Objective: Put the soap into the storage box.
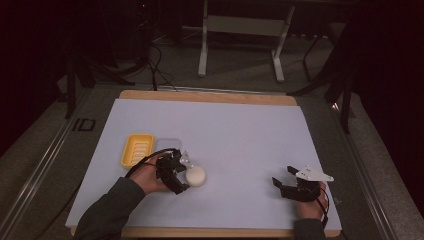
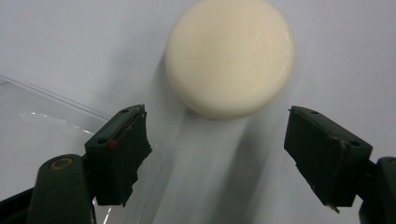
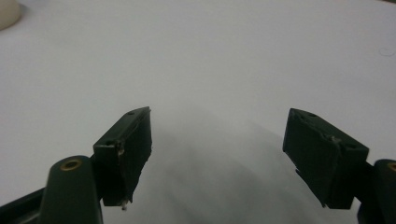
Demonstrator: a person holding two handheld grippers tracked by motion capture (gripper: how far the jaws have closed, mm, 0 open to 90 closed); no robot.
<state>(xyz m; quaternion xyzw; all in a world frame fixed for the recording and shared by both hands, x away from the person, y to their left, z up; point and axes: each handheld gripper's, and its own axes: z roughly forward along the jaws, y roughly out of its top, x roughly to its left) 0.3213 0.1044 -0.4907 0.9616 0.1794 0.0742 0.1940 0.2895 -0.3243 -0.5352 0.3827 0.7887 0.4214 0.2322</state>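
1. The left gripper (image 2: 217,154) stands with its jaws apart and nothing between them.
2. Just ahead of its tips, slightly beyond the gap, lies the round cream soap (image 2: 229,56) on the worktop (image 1: 240,135); being round, it offers no long axis.
3. A clear lid (image 2: 42,126) lies beside its left jaw.
4. Well off, the right gripper (image 1: 288,176) gapes wide, idle.

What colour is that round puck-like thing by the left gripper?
The round puck is cream-white, plainest in the left gripper view.

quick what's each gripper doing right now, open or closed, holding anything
Left tongs: open, holding nothing; the round cream soap bar lies just beyond the tips.
Right tongs: open, holding nothing, over the white table cover.
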